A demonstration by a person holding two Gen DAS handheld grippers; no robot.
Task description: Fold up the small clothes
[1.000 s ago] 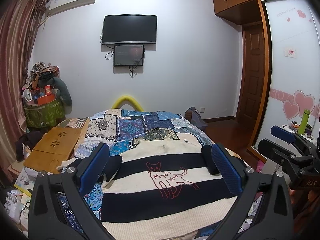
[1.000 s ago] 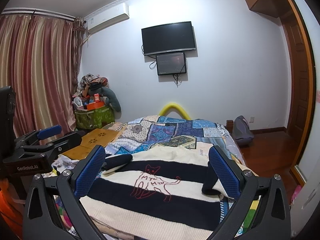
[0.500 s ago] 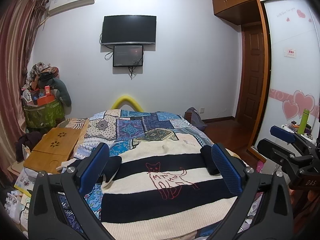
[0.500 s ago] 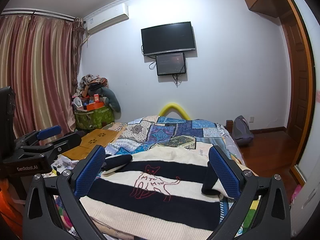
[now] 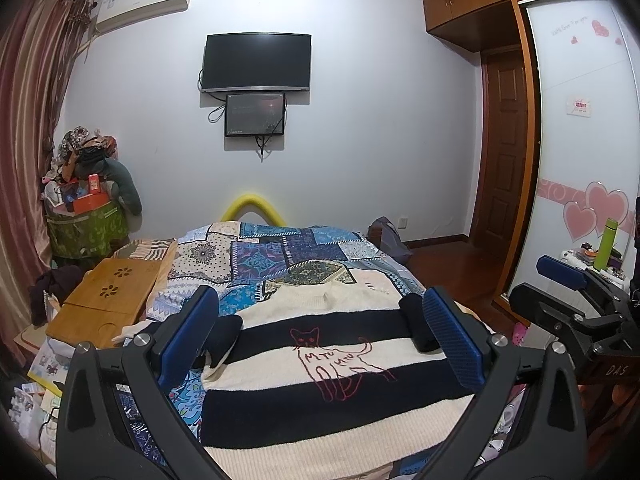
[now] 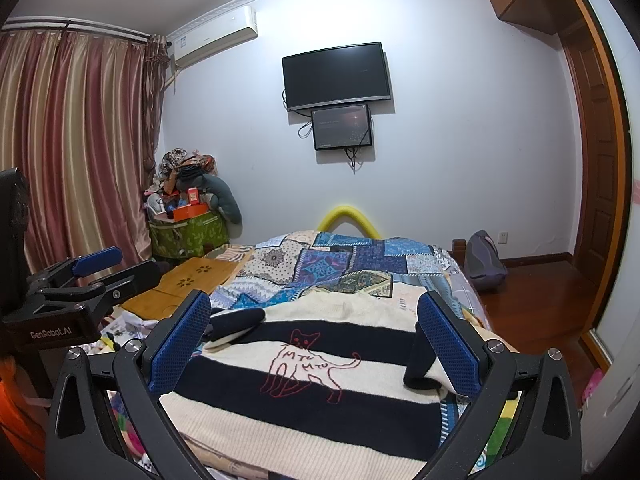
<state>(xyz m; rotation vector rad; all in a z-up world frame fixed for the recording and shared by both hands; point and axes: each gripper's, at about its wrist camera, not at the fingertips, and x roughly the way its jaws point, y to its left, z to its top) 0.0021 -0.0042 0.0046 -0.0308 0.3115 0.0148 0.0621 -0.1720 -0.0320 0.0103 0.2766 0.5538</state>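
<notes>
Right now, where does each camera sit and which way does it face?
Left wrist: on the open left gripper, facing the striped sweater on the bed; right gripper at its right edge.
Right wrist: on the open right gripper, facing the same sweater; left gripper at its left edge.
Shared: sweater, wall TV.

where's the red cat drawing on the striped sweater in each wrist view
Left wrist view: the red cat drawing sits lower centre, on the striped sweater, between the left hand-held gripper fingers.
Right wrist view: the cat is lower centre, slightly left, between the right hand-held gripper fingers.
Shared landmark: the wall TV, above the bed in both.
</notes>
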